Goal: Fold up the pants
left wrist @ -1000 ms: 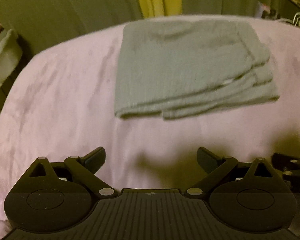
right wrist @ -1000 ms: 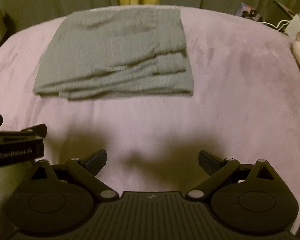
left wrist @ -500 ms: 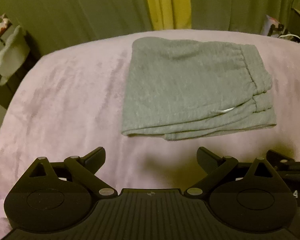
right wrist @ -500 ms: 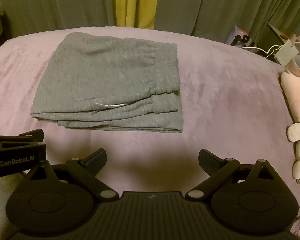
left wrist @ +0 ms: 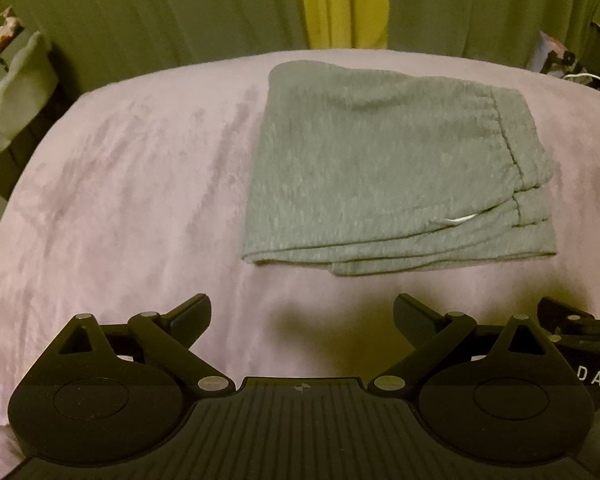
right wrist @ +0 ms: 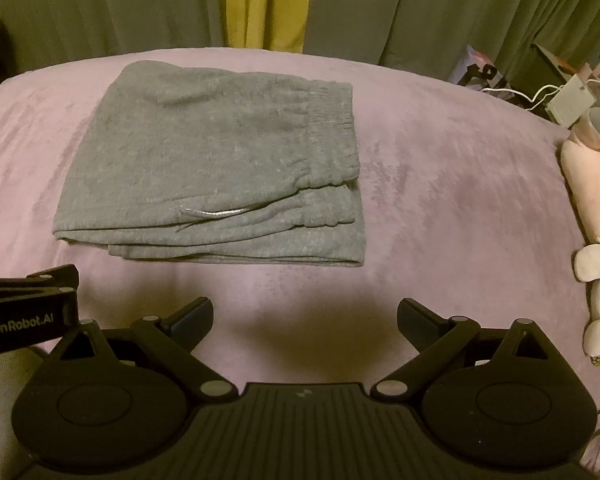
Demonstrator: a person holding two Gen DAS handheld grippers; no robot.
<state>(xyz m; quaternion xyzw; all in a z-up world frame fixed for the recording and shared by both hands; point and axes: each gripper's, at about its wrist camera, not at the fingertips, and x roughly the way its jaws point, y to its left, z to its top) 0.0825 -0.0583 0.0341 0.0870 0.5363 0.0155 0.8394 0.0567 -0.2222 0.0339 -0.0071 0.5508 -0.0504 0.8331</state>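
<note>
The grey pants (left wrist: 380,168) lie folded in a flat stack on the pink bedcover (left wrist: 140,208), waistband to the right, a white drawstring end poking out at the near side. They also show in the right wrist view (right wrist: 220,168). My left gripper (left wrist: 302,312) is open and empty, hanging back from the stack's near edge. My right gripper (right wrist: 304,314) is open and empty, also short of the near edge. Each gripper's body shows at the edge of the other's view.
Green curtains with a yellow strip (right wrist: 268,4) hang behind the bed. A pink and white plush toy (right wrist: 592,216) lies at the bed's right edge. Cables and a white box (right wrist: 568,104) sit at the far right. A pale object (left wrist: 20,84) stands left.
Both grippers have pulled back and lifted away from the folded pants, so more of the bed and curtains shows. The pants have not moved. Both stay open.
</note>
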